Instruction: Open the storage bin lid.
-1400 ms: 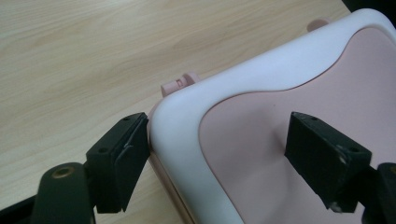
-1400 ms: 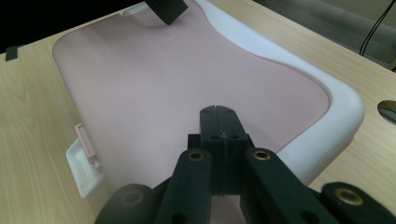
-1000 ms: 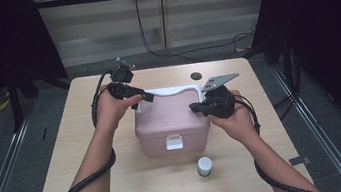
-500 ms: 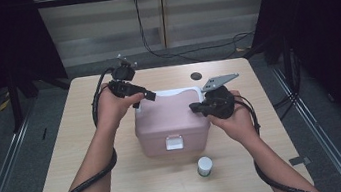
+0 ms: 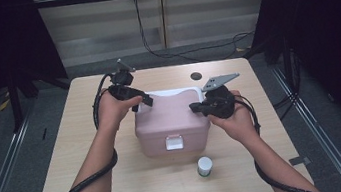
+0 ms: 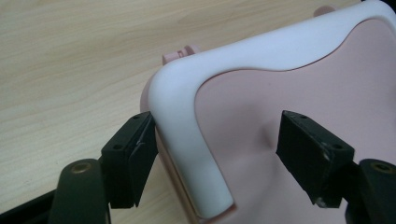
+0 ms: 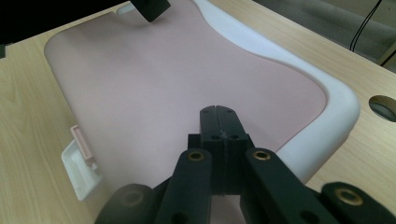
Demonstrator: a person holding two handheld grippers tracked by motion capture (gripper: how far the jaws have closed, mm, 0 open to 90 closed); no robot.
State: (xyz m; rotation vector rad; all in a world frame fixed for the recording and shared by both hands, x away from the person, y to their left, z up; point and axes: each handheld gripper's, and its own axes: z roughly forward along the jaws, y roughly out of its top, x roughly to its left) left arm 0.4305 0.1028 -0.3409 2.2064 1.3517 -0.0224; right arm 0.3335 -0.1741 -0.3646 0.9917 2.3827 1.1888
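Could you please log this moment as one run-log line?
left hand-held gripper: open, straddling white handle | right hand-held gripper: shut over pink box lid

Lab-style recording bay: a lone wooden table (image 5: 120, 184) between black curtains (image 5: 319, 19), grey floor, cables (image 5: 167, 51) trailing to a wall socket.

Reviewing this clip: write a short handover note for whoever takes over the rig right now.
Left gripper: jaws open, straddling the white handle at the pink box's far left corner; they have just been closing, not pressing yet.
Right gripper: shut, empty, tips over the lid near the right side.
Box sits mid-table, lid down, front latch looks closed. Small white jar stands in front of it.
Done: hands placed at the box.
Left: probably grip the handle; nothing lifted or opened.
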